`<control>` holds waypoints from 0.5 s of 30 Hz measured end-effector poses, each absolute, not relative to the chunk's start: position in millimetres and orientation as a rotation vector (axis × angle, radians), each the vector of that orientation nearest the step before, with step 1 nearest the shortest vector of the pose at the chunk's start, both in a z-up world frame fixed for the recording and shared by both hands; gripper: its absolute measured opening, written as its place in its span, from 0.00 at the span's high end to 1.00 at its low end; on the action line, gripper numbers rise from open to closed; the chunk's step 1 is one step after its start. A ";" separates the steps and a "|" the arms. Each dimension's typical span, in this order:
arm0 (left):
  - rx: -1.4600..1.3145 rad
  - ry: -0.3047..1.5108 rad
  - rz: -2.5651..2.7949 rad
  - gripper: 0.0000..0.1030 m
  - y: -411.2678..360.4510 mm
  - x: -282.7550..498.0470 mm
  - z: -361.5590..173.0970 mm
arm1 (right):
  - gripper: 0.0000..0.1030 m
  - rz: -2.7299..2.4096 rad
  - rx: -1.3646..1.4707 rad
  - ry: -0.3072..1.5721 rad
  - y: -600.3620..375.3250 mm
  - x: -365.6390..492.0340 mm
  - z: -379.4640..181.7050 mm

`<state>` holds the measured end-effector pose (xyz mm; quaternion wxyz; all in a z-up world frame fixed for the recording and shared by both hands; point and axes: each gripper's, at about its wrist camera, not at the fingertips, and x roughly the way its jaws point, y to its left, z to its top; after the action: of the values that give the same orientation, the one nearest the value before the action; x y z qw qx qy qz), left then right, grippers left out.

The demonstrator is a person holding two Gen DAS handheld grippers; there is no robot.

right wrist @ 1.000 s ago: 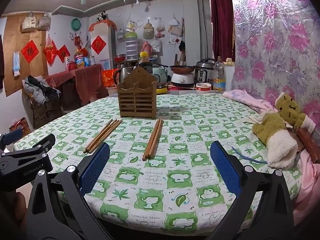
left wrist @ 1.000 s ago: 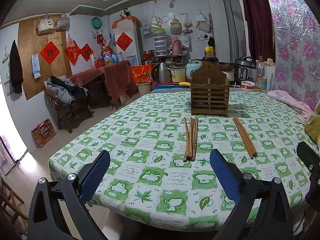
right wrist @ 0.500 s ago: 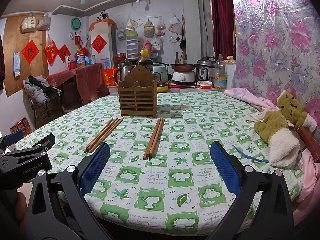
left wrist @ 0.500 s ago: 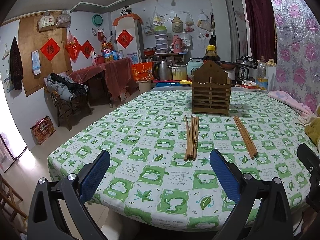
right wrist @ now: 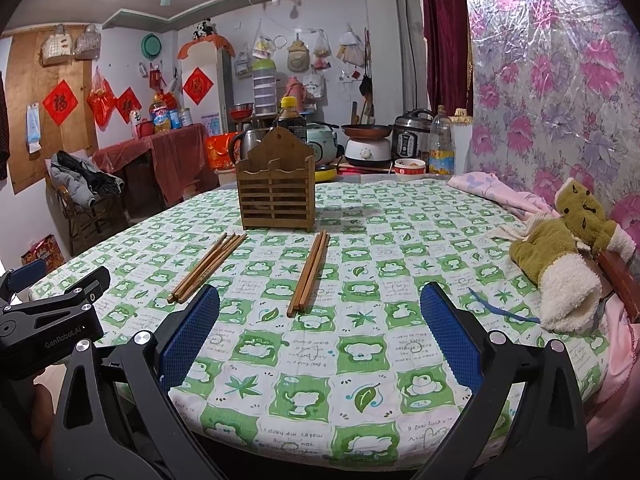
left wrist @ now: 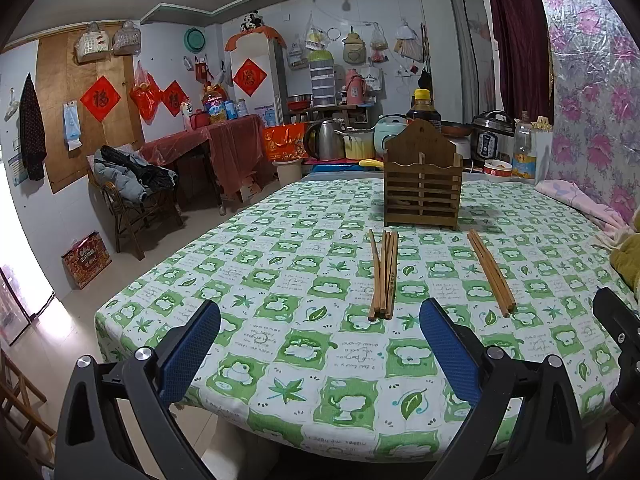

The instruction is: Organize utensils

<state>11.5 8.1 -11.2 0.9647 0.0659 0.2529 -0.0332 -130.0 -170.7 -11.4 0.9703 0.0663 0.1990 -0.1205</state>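
Over the near edge of the round table with the green-and-white checked cloth (left wrist: pixel 288 356) I'm holding both grippers, and neither one has anything in it. My left gripper (left wrist: pixel 319 338) has its blue-padded fingers spread wide, hanging just off the table's near edge. My right gripper (right wrist: pixel 319 328) is spread just as wide, also at the near edge, a bit further toward the right side.

Toward the far edge stands the brown slatted wooden chopstick holder with the pointed back (left wrist: pixel 422 184), upright. Between it and me lie two loose bunches of brown wooden chopsticks, flat on the cloth and well apart from each other. The left bunch of chopsticks (left wrist: pixel 383 274) sits roughly ahead of my left gripper, tips near the holder's front. The right bunch of chopsticks (right wrist: pixel 309 278) lies ahead of my right gripper.

Off at the right edge there's a green and cream plush toy (right wrist: pixel 560 264) lying on its side.
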 end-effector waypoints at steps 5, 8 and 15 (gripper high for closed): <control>0.134 0.513 -0.068 0.05 8.5 11.8 -11.8 | 0.06 -0.243 0.135 0.403 -171.4 -130.1 -10.9; 0.133 0.512 -0.067 0.05 8.2 11.7 -11.9 | 0.06 -0.243 0.134 0.404 -171.5 -129.9 -10.9; 0.134 0.512 -0.067 0.05 8.1 11.8 -11.7 | 0.06 -0.243 0.135 0.405 -171.6 -129.3 -11.4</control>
<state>11.8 8.1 -11.7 0.9646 0.0661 0.2532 -0.0333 -129.3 -171.6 -11.4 0.9700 0.0669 0.2004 -0.1204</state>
